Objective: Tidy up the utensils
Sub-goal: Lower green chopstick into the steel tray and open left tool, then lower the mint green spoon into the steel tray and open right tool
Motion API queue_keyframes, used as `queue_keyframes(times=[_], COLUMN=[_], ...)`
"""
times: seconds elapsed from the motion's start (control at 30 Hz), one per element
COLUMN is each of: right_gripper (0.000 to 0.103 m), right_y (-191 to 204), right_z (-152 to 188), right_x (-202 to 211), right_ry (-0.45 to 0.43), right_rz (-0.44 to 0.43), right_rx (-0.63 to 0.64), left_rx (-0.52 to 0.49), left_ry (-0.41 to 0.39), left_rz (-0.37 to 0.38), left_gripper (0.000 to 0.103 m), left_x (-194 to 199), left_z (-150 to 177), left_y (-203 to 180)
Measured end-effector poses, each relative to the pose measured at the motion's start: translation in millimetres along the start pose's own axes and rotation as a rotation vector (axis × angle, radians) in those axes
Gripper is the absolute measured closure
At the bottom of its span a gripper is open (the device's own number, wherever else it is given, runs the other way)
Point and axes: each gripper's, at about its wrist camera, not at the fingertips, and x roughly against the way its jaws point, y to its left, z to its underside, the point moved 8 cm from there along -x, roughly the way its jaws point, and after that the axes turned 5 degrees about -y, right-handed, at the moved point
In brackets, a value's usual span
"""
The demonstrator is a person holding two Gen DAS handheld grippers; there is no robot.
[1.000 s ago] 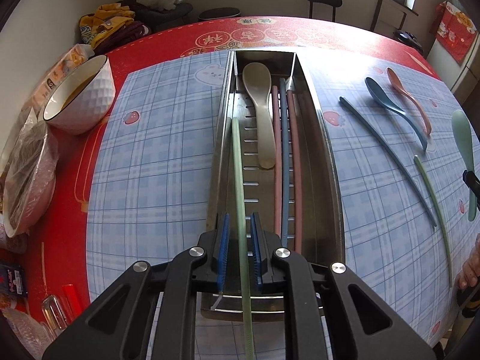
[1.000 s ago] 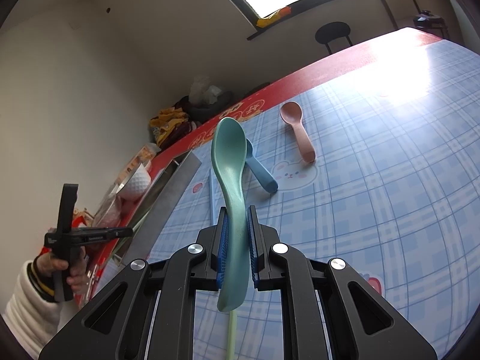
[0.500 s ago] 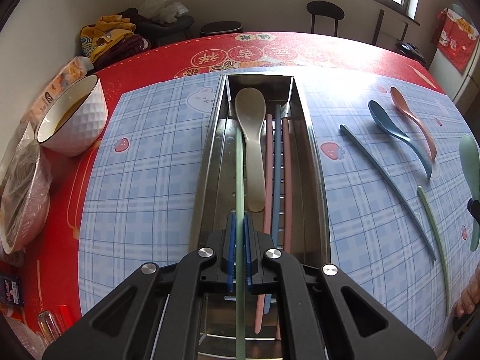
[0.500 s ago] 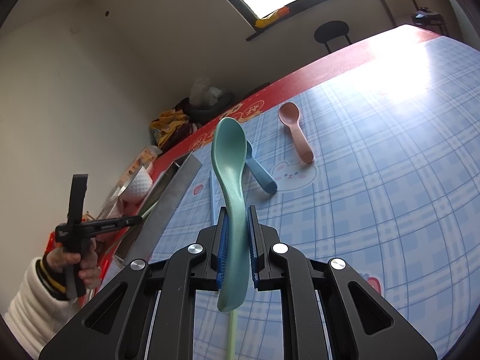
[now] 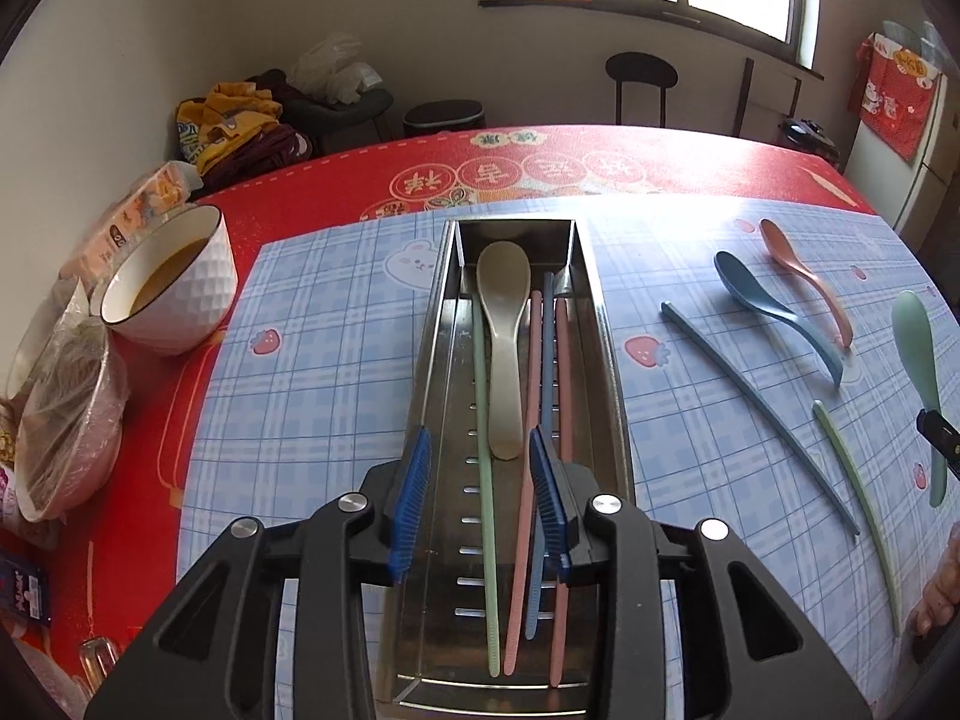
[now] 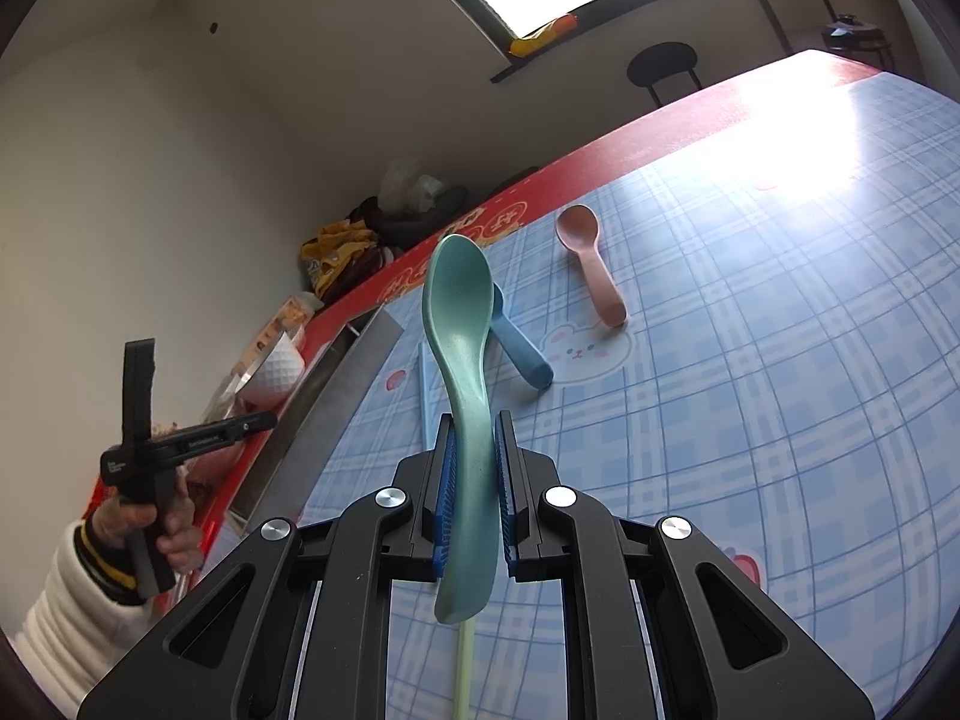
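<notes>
Now that the left tongs (image 5: 480, 501) have sprung wide and let go, the green chopstick (image 5: 485, 420) lies in the steel tray (image 5: 606, 354) right beneath them — one more sorted. Off to their right, the right tongs (image 6: 475, 483) stay clenched on the teal spoon (image 6: 465, 360), above the desk (image 6: 750, 390) — likely next in.

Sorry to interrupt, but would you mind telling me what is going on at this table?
A person is sorting utensils into a steel tray with handheld tongs. The left tongs are open above the tray, where a green chopstick lies loose beside a beige spoon and pink and blue chopsticks. The right tongs are shut on a teal spoon, held above the cloth. A blue spoon, pink spoon and two chopsticks lie outside the tray.
</notes>
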Motion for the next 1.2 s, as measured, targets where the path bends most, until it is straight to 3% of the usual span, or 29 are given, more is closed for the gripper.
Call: queue_keyframes(times=[0.17,0.23,0.33,0.53,0.83,1.2], right_gripper=[0.090,0.090,0.090,0.090,0.090,0.090], right_y=[3.0,4.9,15.2,53.1,117.8,166.4], right_z=[2.0,3.4,3.4,-5.5,-3.0,9.5], right_x=[-6.4,-12.6,-22.1,-41.2,-89.0,-133.9], right_ry=[0.024,0.052,0.091,0.145,0.204,0.260], right_rz=[0.043,0.068,0.088,0.047,-0.023,-0.002], right_rx=[0.005,0.012,0.059,0.092,0.084,0.079], left_rx=[-0.006,-0.012,0.009,0.078,0.091,0.146], left_ry=[-0.074,-0.086,-0.098,-0.095,-0.123,-0.209], left_rz=[-0.037,-0.035,-0.039,-0.006,-0.011,0.014], left_gripper=[0.045,0.030,0.017,0.009,0.006,0.006], left_x=[21.9,27.5,33.9,40.9,52.8,55.1], left_z=[11.6,18.0,27.0,43.8,54.0,61.3], left_y=[7.7,10.3,17.9,31.2,48.3,75.2])
